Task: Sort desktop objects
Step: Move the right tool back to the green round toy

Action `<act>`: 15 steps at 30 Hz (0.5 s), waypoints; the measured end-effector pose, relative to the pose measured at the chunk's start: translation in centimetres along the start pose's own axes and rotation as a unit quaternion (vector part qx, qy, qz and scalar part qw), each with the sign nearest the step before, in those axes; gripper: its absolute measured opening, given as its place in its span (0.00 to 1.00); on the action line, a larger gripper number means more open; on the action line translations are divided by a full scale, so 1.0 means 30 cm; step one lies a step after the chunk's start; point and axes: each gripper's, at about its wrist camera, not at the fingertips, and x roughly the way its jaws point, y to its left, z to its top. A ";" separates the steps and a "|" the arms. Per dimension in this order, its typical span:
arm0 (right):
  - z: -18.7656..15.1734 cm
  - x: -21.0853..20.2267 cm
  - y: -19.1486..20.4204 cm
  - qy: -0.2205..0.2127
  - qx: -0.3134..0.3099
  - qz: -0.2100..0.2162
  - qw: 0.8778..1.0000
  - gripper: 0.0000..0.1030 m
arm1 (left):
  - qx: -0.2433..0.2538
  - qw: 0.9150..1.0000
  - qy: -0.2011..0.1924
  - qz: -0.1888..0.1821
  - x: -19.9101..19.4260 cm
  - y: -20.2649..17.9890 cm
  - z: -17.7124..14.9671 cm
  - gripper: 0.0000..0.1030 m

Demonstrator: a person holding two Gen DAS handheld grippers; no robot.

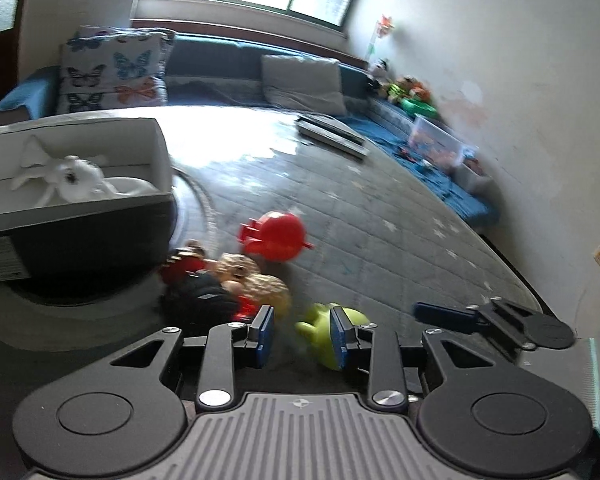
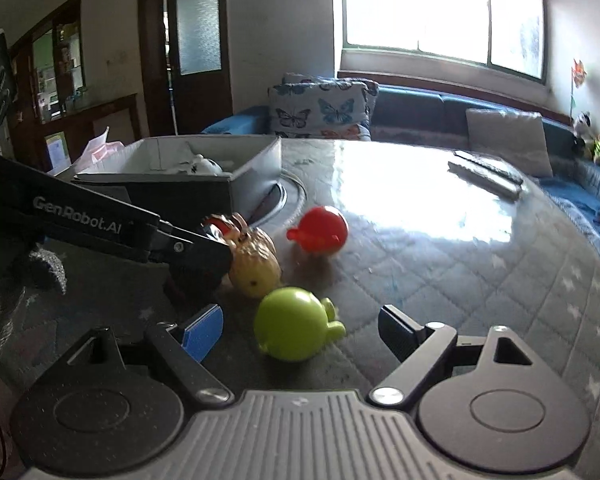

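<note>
1. Right gripper (image 2: pixel 300 330) spread wide around lime-green toy (image 2: pixel 290 324) on quilted tabletop (image 2: pixel 460 280), gripping nothing.
2. Left gripper (image 1: pixel 302 334) parted, empty.
3. Risk judged: round toy rolling away, or grippers colliding.

Butterfly cushion (image 2: pixel 320 110), grey pillow (image 2: pixel 508 140)

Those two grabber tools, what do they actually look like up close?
Both grippers, left and right, are matte black linkages with silver pivot screws, round side discs and a grey ribbed plate. Blue pads line the fingers. White "GenRobot.AI" lettering marks the left one's side.
</note>
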 end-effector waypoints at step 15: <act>-0.050 0.077 -0.039 0.017 0.041 0.028 0.999 0.71 | 0.010 0.999 0.039 -0.020 0.113 -0.063 0.014 0.32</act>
